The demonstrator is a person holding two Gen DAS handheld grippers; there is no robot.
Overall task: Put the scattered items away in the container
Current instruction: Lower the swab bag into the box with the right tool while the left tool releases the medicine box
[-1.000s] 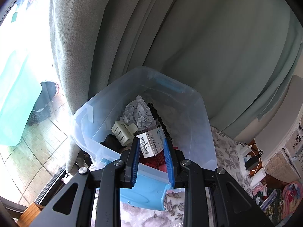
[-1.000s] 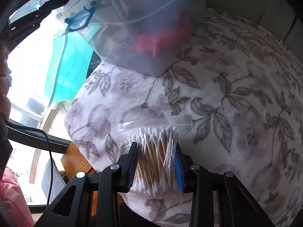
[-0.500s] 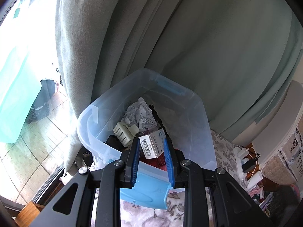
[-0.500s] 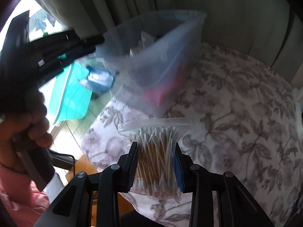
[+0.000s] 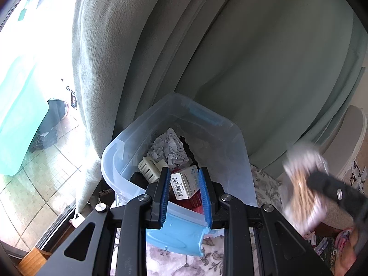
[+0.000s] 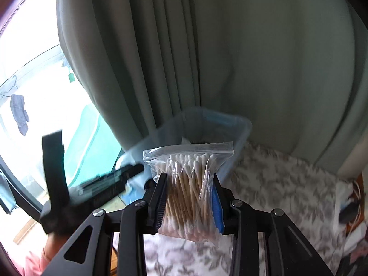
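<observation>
A clear plastic bin (image 5: 128, 142) with blue handles stands on a floral cloth by the curtain; it also shows in the right wrist view (image 6: 239, 138). It holds a white barcoded box (image 5: 186, 184), a cream hair clip (image 5: 149, 166), crumpled paper (image 5: 169, 148) and red items. My left gripper (image 5: 184, 179) is shut on the bin's near rim above its blue handle (image 5: 177, 232). My right gripper (image 6: 189, 184) is shut on a zip bag of cotton swabs (image 6: 191, 174), held in the air in front of the bin. That bag appears blurred at the right of the left wrist view (image 5: 303, 184).
A grey-green curtain (image 5: 207, 46) hangs right behind the bin. The floral cloth (image 6: 276, 179) covers the surface to the right. A bright window and a teal object (image 5: 16, 115) lie to the left. Clutter (image 6: 349, 207) sits at the far right edge.
My right gripper has lifted the swab bag off the cloth and swung it up toward the bin. My left gripper has stayed clamped on the bin's rim.
</observation>
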